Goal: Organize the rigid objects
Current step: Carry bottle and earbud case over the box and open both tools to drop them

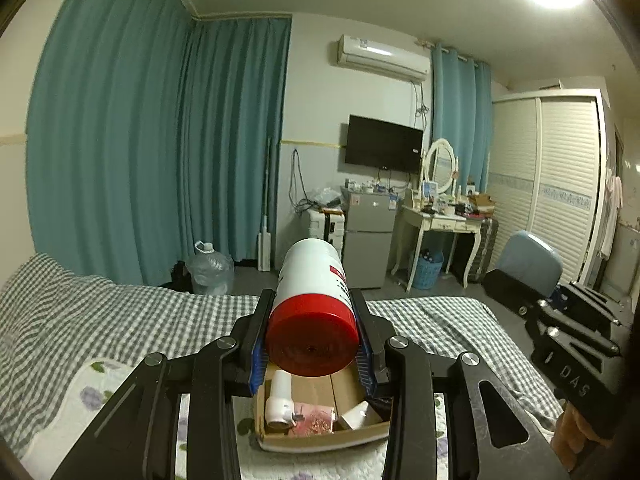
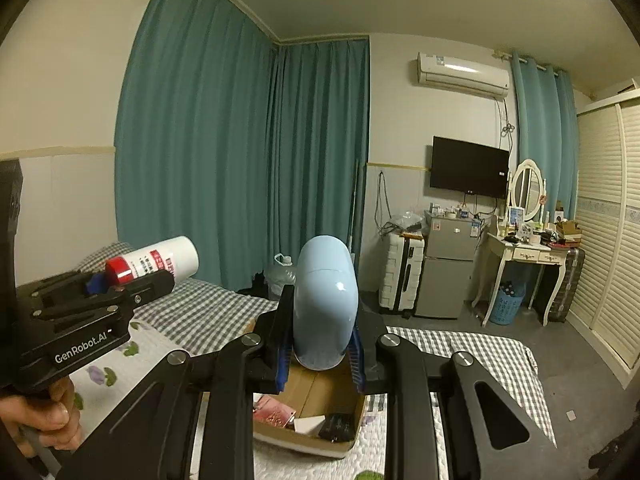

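The left tongs (image 1: 314,344) are clamped on one white can (image 1: 314,284) with a red cap, and the right tongs (image 2: 320,346) on one pale blue case (image 2: 325,304), both held in the air above an open box (image 2: 320,446) on the bed (image 1: 120,312). The box holds a few small items, among them a white gadget (image 1: 280,404) and a pink packet (image 1: 316,420). Beyond are teal curtains (image 1: 160,152), one fridge (image 1: 366,232), one TV (image 1: 382,144) and a dressing surface (image 1: 438,220).

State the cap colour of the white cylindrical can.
Red cap, clearest in the left wrist view.
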Available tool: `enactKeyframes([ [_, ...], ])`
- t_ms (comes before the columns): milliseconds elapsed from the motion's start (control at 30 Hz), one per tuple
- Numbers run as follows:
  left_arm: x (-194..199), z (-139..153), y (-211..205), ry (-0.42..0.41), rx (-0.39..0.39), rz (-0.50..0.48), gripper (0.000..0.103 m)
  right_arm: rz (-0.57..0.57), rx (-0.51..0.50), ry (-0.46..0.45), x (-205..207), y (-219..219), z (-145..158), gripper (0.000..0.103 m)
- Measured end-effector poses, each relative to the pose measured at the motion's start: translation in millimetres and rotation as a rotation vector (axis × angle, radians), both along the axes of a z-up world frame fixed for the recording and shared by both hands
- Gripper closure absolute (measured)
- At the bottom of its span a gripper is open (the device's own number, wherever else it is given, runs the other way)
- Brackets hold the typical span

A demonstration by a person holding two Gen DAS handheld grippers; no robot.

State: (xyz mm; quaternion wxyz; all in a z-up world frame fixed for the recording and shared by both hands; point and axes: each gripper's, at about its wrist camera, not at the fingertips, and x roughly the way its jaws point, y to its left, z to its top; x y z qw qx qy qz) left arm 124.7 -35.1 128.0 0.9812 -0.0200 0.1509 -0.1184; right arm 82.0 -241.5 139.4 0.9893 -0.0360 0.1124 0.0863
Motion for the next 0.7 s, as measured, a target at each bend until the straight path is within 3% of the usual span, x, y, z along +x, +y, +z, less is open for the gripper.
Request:
enactKeyframes([
  [300, 60, -57, -17, 0.115, 0.043, -0.042, 0.067, 0.005, 0.026, 0.133, 80, 0, -55, 0.080],
  [567, 115, -126, -36, 0.322, 0.116, -0.094, 0.067, 0.023, 0.037, 0.341, 141, -6, -130, 0.080],
  [700, 129, -150, -36, 0.407, 0.100, -0.107, 0.067, 0.029, 0.038, 0.425, 163, -13, -155, 0.080],
])
